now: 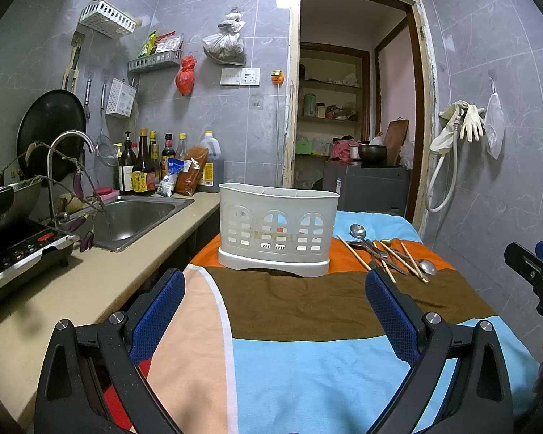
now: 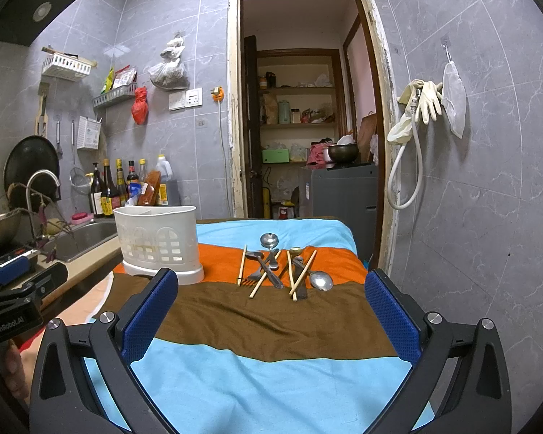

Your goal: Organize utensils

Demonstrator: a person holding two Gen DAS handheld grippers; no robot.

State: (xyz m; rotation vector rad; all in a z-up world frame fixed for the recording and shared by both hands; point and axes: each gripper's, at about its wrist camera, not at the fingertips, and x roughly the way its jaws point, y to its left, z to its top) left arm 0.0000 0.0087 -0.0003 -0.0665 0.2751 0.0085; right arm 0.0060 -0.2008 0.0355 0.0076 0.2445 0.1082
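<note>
A white plastic utensil caddy (image 1: 277,233) (image 2: 157,240) stands upright on the striped cloth, with nothing sticking out of its top. To its right lies a loose pile of utensils (image 2: 282,269) (image 1: 387,253): metal spoons, a fork and several wooden chopsticks. My left gripper (image 1: 275,291) is open and empty, hovering over the cloth a short way in front of the caddy. My right gripper (image 2: 271,291) is open and empty too, just short of the utensil pile. Each gripper shows at the edge of the other's view.
The striped cloth (image 1: 300,365) covers a table that ends near the doorway (image 2: 307,101). To the left runs a counter with a sink (image 1: 134,217), a tap, sauce bottles (image 1: 144,170) and a stove (image 1: 14,249). A grey tiled wall stands close on the right.
</note>
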